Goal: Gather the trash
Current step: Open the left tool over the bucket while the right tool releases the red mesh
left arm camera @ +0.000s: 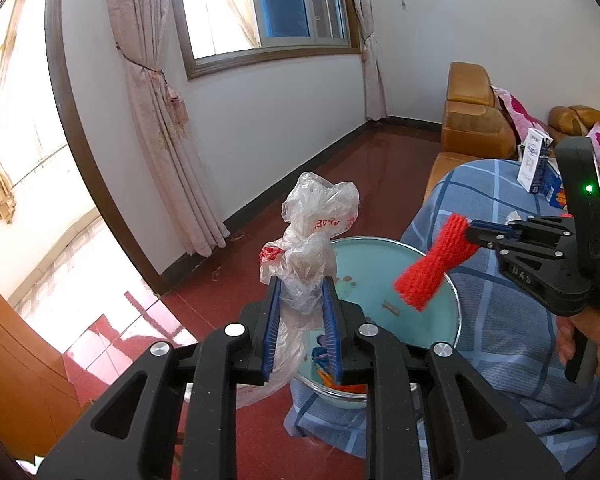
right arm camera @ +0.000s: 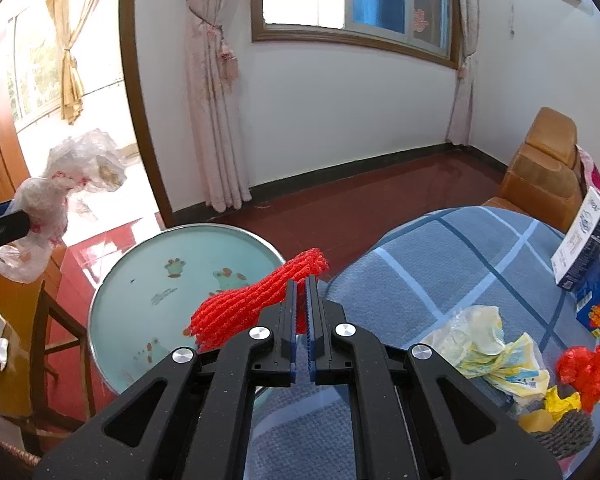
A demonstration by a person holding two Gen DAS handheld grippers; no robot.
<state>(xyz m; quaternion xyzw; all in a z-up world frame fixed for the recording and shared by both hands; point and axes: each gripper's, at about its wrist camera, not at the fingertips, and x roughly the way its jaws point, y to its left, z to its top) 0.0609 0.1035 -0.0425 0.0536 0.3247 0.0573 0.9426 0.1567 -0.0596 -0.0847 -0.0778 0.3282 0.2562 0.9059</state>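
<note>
My left gripper [left arm camera: 302,284] is shut on a crumpled clear plastic bag [left arm camera: 316,224] with red print, held up above the near rim of a pale green basin [left arm camera: 436,320]. The bag also shows in the right wrist view [right arm camera: 60,200]. My right gripper [right arm camera: 302,280] is shut on a red foam net sleeve [right arm camera: 256,300], held over the basin [right arm camera: 140,280]. The sleeve shows in the left wrist view [left arm camera: 432,268], with the right gripper [left arm camera: 474,234] at the right. A few coloured scraps [left arm camera: 328,376] lie in the basin.
A table with a blue checked cloth [right arm camera: 440,260] holds crumpled wrappers [right arm camera: 496,352], a red bag [right arm camera: 588,368], a yellow scrap [right arm camera: 560,400], a grey net [right arm camera: 568,432] and cartons [right arm camera: 588,240]. A brown sofa [left arm camera: 472,120] stands behind. A wooden chair [right arm camera: 28,320] is at the left.
</note>
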